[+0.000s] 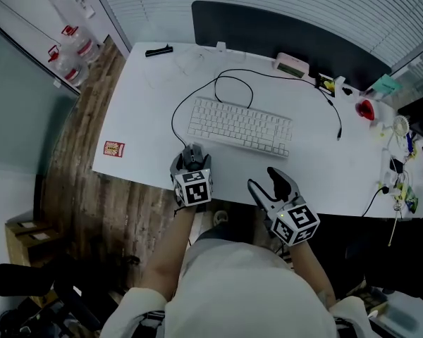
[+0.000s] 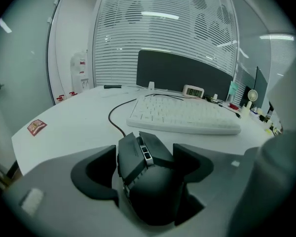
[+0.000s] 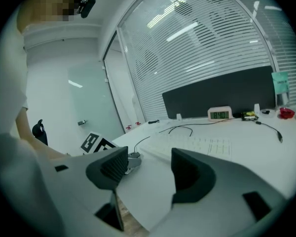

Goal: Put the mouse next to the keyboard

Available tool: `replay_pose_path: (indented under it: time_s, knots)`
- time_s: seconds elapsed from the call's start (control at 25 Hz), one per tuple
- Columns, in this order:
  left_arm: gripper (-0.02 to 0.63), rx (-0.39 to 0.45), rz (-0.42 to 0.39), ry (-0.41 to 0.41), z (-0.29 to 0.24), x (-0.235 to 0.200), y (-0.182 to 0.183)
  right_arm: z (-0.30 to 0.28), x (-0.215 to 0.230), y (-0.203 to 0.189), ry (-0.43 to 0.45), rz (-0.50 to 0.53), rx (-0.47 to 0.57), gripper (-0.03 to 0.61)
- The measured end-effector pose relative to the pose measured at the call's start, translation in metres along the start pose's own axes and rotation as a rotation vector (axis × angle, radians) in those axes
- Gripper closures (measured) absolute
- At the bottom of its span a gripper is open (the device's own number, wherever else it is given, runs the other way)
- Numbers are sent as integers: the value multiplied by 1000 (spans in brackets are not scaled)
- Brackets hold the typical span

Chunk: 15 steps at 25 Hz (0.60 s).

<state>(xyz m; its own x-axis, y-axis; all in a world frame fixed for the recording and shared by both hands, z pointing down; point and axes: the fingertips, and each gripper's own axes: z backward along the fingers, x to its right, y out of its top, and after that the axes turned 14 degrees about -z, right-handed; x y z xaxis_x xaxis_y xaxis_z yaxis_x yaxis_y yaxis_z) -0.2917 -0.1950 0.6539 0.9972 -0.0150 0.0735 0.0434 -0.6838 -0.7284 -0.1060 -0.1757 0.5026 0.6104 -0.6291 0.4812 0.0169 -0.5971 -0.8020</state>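
A black mouse lies on the white table near its front edge, just in front of the left end of the white keyboard. My left gripper straddles the mouse, its jaws standing open on either side with the pads not pressing it. The keyboard sits a short way beyond. My right gripper hovers open at the table's front edge, right of the mouse, with nothing between its fingers. The keyboard shows ahead of it.
A black cable loops from the keyboard toward the back. A small clock stands before the dark partition. Small clutter and cables crowd the right end. A red sticker marks the left corner.
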Motion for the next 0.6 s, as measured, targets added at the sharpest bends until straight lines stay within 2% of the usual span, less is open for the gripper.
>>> replay_pose_path:
  time_s: [0.12, 0.36, 0.6]
  knots:
    - [255, -27, -6, -3, -2, 0, 0, -4, 2, 1, -6, 1, -1, 321]
    - [282, -26, 21, -1, -1, -2, -2, -9, 0, 2, -9, 5, 0, 324]
    - [287, 45, 16, -4, 19, -11, 15, -4, -6, 3, -18, 7, 16, 327]
